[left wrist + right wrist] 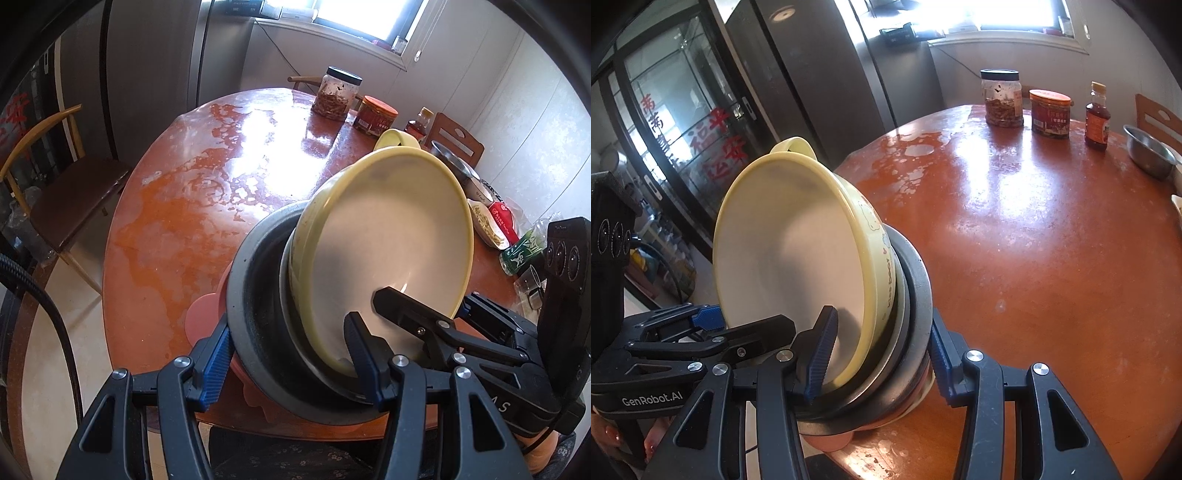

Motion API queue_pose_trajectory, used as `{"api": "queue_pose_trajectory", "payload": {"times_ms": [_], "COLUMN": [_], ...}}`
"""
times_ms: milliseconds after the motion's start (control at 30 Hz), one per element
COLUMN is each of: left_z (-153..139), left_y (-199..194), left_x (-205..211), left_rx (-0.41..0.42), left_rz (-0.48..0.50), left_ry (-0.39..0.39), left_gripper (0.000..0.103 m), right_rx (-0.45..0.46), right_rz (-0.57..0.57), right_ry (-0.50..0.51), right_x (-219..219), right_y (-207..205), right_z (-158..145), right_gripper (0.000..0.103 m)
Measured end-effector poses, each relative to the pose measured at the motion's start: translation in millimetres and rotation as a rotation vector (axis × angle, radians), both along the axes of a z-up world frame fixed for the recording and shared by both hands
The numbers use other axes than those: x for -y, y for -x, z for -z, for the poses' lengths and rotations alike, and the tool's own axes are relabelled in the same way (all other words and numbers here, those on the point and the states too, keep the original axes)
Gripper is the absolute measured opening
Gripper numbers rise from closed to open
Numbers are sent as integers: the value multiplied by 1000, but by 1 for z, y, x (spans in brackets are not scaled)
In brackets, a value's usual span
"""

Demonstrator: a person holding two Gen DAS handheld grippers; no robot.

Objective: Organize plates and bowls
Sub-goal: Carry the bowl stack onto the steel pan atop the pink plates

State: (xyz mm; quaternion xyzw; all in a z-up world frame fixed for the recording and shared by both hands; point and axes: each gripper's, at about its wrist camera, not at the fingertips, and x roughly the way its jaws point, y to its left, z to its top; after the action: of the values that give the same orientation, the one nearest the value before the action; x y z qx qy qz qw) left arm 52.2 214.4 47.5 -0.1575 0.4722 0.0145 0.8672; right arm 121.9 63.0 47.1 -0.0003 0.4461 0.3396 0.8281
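The stack of dishes [295,314] is tilted on edge at the near rim of the round table [177,229], held there between both grippers. Its innermost piece is a yellow bowl [391,240] with a pale inside and a loop handle at the top; behind that sit a metal dish, a dark grey plate [255,332] and, last, a pink plate [201,314] against the table side.

The left gripper [291,365] is clamped across the stack — one finger on the pink plate's back, the other inside the yellow bowl. The right gripper [882,350] grips the same stack from the opposite side, one blue pad inside the bowl and one behind the grey plate.

Only the right wrist view shows the printed cartoon and lettering on the yellow bowl's outer wall, and a glass cabinet [676,122] beyond the stack. Only the left wrist view shows a chair [74,195] beside the table and snack bags past the stack.

Far across the table from the stack stand a black-lidded jar [1001,98], an orange-lidded jar [1050,113], a small bottle [1097,116] and a steel bowl [1148,151]
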Motion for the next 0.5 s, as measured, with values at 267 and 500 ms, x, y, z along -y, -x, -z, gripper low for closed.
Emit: {"api": "queue_pose_trajectory", "payload": {"times_ms": [267, 500], "left_z": [9, 12], "left_y": [-3, -4], "left_x": [0, -1], "left_rx": [-6, -12], "left_rz": [6, 2], "left_ry": [2, -27], "left_gripper": [58, 58], "right_rx": [-6, 3], "right_rz": [8, 4], "right_ry": [17, 30], "right_x": [-3, -5], "right_y": [1, 1], "right_z": [6, 8], "right_gripper": [49, 49]}}
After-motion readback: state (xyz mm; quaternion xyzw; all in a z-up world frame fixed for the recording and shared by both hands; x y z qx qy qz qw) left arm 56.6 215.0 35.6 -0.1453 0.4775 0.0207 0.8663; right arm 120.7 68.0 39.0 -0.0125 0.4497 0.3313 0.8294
